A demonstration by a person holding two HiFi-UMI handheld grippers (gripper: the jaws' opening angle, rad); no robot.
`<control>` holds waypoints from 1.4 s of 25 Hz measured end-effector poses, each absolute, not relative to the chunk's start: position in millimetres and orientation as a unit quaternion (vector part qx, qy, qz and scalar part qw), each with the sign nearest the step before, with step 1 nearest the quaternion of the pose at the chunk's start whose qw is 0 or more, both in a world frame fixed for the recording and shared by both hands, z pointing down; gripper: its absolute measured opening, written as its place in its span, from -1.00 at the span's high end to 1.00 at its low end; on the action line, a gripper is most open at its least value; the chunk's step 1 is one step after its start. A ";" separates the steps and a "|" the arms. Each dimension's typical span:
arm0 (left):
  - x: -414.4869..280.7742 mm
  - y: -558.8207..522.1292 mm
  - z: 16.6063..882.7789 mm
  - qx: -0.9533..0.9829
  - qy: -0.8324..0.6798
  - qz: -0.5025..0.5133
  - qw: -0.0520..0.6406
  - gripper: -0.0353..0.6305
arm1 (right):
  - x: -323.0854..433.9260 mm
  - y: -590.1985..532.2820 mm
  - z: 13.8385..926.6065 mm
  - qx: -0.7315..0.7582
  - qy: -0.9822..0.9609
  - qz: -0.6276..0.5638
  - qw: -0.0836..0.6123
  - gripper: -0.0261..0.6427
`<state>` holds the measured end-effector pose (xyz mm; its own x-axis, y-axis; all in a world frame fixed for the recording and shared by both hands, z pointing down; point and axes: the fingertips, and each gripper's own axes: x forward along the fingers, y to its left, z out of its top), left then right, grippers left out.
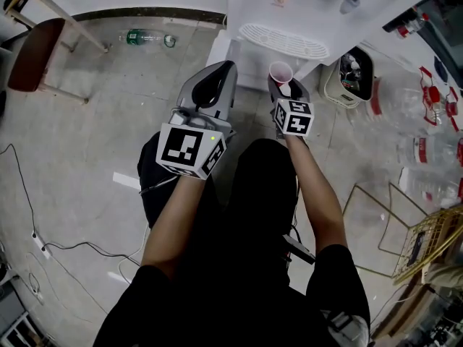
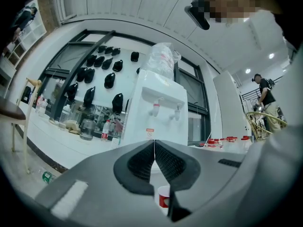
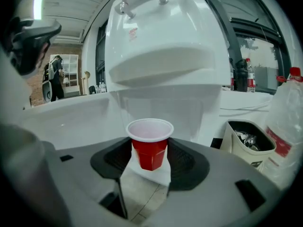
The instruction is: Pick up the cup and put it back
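A small red cup (image 3: 150,143) with a white inside stands upright between the black pads of my right gripper (image 3: 150,156), which is shut on it and holds it in the air. In the head view the cup (image 1: 280,71) is just below the drip tray (image 1: 283,40) of the white water dispenser (image 1: 304,6). My left gripper (image 2: 154,151) is shut with nothing between its jaws and sits beside the right one (image 1: 282,87), to its left (image 1: 221,71). Under the left gripper's jaws the cup (image 2: 164,198) shows partly.
A beige bin (image 1: 354,74) full of rubbish stands right of the dispenser. Clear bottles with red labels (image 1: 427,121) and a gold wire rack (image 1: 427,244) are at the right. A green bottle (image 1: 148,39) lies on the floor near a wooden chair (image 1: 36,53). Cables (image 1: 43,248) trail at lower left.
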<state>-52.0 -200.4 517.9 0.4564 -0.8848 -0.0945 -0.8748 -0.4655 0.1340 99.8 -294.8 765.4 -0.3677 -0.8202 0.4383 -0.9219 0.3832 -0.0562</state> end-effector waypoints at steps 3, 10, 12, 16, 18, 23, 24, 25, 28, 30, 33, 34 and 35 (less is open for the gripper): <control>-52.7 -201.9 517.7 0.851 -0.519 -0.074 0.027 0.87 | 102.4 -278.0 750.9 0.526 -0.820 0.143 0.174 0.26; -50.5 -208.5 522.5 0.851 -0.519 -0.072 0.030 0.87 | 107.9 -244.2 709.1 0.507 -0.836 0.144 0.153 0.26; -49.1 -211.0 524.5 0.851 -0.519 -0.072 0.035 0.87 | 110.3 -236.0 698.5 0.501 -0.840 0.137 0.156 0.26; -45.1 -214.6 526.6 0.852 -0.517 -0.067 0.037 0.87 | 108.7 -221.5 670.1 0.486 -0.851 0.123 0.156 0.26; -44.7 -214.8 528.3 0.852 -0.519 -0.064 0.037 0.87 | 105.7 -214.3 655.5 0.476 -0.858 0.115 0.155 0.26; -44.0 -217.1 530.5 0.849 -0.524 -0.061 0.037 0.87 | 102.9 -207.5 619.9 0.458 -0.871 0.104 0.146 0.26; -43.2 -217.4 530.9 0.849 -0.523 -0.062 0.037 0.87 | 103.0 -207.2 612.8 0.455 -0.873 0.101 0.143 0.26; -42.5 -217.6 531.0 0.850 -0.522 -0.062 0.037 0.87 | 103.4 -207.5 605.7 0.453 -0.875 0.096 0.141 0.26; -41.2 -218.2 530.9 0.851 -0.519 -0.063 0.039 0.87 | 107.0 -211.9 585.4 0.454 -0.878 0.076 0.135 0.26; -40.5 -218.5 530.7 0.851 -0.519 -0.064 0.040 0.87 | 110.4 -217.3 573.0 0.457 -0.877 0.068 0.130 0.26; -39.3 -218.4 530.5 0.852 -0.519 -0.064 0.040 0.87 | 115.4 -227.1 556.5 0.462 -0.876 0.059 0.123 0.26; -39.4 -218.4 530.3 0.852 -0.518 -0.064 0.040 0.87 | 117.1 -231.6 552.6 0.465 -0.875 0.056 0.123 0.26; -39.7 -218.4 529.9 0.852 -0.518 -0.065 0.040 0.87 | 119.0 -236.9 549.9 0.468 -0.873 0.053 0.123 0.26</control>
